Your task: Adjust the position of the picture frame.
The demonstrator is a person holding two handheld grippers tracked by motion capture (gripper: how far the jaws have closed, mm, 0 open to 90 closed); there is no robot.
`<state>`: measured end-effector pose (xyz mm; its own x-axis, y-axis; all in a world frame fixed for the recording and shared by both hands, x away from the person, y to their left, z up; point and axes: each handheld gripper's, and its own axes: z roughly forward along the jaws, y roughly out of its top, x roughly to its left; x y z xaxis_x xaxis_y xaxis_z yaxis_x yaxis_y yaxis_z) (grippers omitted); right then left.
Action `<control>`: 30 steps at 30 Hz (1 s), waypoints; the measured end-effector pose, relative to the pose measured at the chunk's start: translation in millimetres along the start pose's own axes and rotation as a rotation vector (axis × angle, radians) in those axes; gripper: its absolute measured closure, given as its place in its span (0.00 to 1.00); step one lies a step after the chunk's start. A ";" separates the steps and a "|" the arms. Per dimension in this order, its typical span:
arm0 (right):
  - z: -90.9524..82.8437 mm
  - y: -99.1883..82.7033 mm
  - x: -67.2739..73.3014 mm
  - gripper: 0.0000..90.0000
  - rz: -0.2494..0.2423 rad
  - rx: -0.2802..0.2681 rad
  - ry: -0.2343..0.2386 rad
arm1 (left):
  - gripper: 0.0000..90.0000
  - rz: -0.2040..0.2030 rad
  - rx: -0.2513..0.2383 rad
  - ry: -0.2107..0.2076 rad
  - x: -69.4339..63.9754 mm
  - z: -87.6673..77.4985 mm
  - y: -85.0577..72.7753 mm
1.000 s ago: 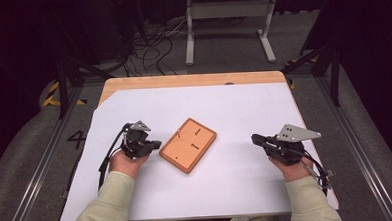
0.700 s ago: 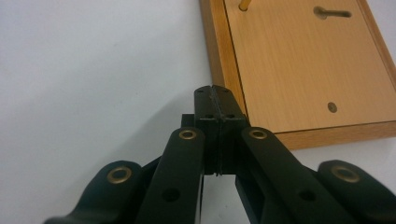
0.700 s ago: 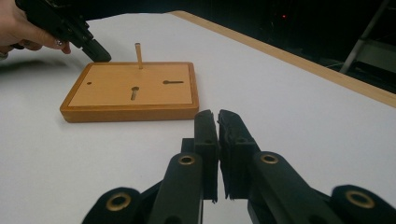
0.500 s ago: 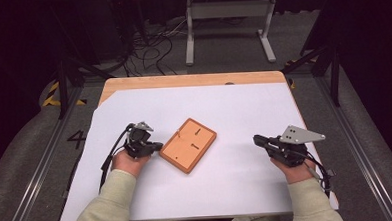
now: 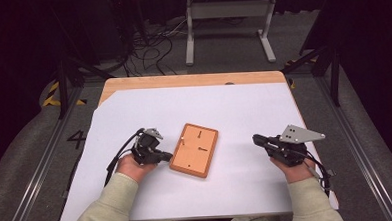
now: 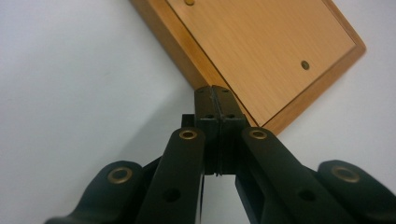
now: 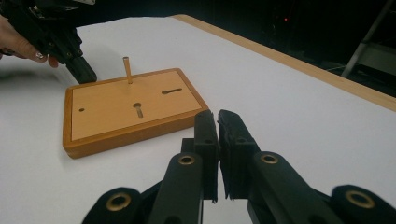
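Viewing from above, I see my left gripper point(image 5: 164, 155) with jaws pressed together, empty, its tip at the near-left edge of the wooden board point(image 5: 194, 149). My right gripper point(image 5: 258, 139), jaws nearly together and empty, rests well apart to the board's right. One upright peg point(image 7: 126, 70) stands in the board. A white sheet point(image 5: 244, 108) covers the wooden table point(image 5: 192, 80); cables point(image 5: 151, 42) and a metal stand point(image 5: 227, 11) occupy the dark floor beyond.

High view down over the table point(image 5: 244, 108); both gripper views low, sharing the wooden board point(image 5: 194, 149).
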<state>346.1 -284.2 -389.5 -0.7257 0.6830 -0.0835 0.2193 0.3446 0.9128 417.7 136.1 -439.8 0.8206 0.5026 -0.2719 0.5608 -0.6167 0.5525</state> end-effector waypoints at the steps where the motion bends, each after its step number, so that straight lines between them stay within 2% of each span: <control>1: -0.2 0.1 -0.1 0.96 0.002 -0.001 0.001 | 1.00 0.010 0.007 -0.010 -2.7 0.8 1.2; 15: 1.0 0.1 -0.4 0.96 0.004 0.011 0.001 | 0.99 0.108 0.036 -0.103 -32.4 17.8 13.0; 24: 2.5 -0.3 0.0 0.96 0.010 0.025 0.000 | 1.00 0.140 0.028 -0.149 -52.3 31.6 20.4; 27: 4.0 -0.4 0.3 0.97 0.012 0.032 0.004 | 1.00 0.150 0.024 -0.149 -56.6 34.5 21.9; 30: 6.1 -0.5 0.5 0.97 0.016 0.041 0.003 | 1.00 0.174 0.032 -0.127 -61.7 35.0 23.5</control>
<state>349.6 -280.1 -392.4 -0.7240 0.6865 -0.0678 0.2575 0.3601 0.8967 384.1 69.4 -437.6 0.9114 0.3076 -0.2733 0.4111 -0.7073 0.5751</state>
